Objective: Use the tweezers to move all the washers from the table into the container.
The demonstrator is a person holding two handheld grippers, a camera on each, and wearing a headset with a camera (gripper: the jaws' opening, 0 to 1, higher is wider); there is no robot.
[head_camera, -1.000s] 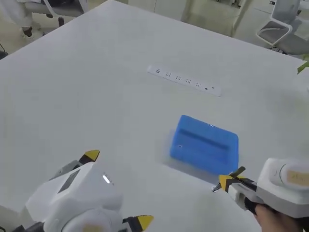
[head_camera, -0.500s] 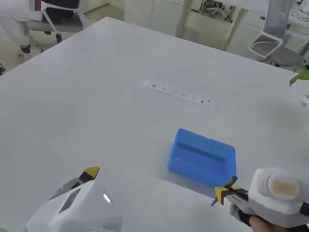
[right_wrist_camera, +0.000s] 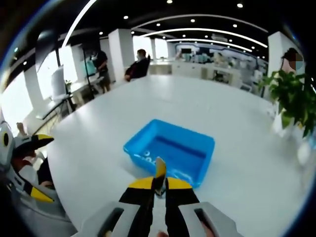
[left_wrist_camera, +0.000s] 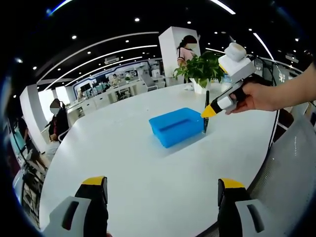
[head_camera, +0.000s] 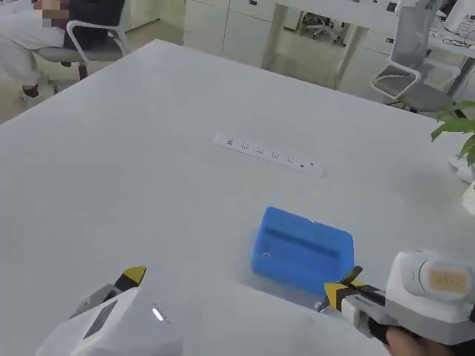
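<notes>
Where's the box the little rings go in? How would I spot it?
Look at the big white table. On the near side of the long white power strip sits a shallow, open box. It is the only bright blue thing on the table.

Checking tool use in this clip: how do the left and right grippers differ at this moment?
The left gripper has its jaws wide apart and holds nothing; the right gripper is shut on the tweezers. The right gripper sits close beside the container; the left gripper is farther from it, over bare table. Both have yellow-tipped jaws and white bodies.
</notes>
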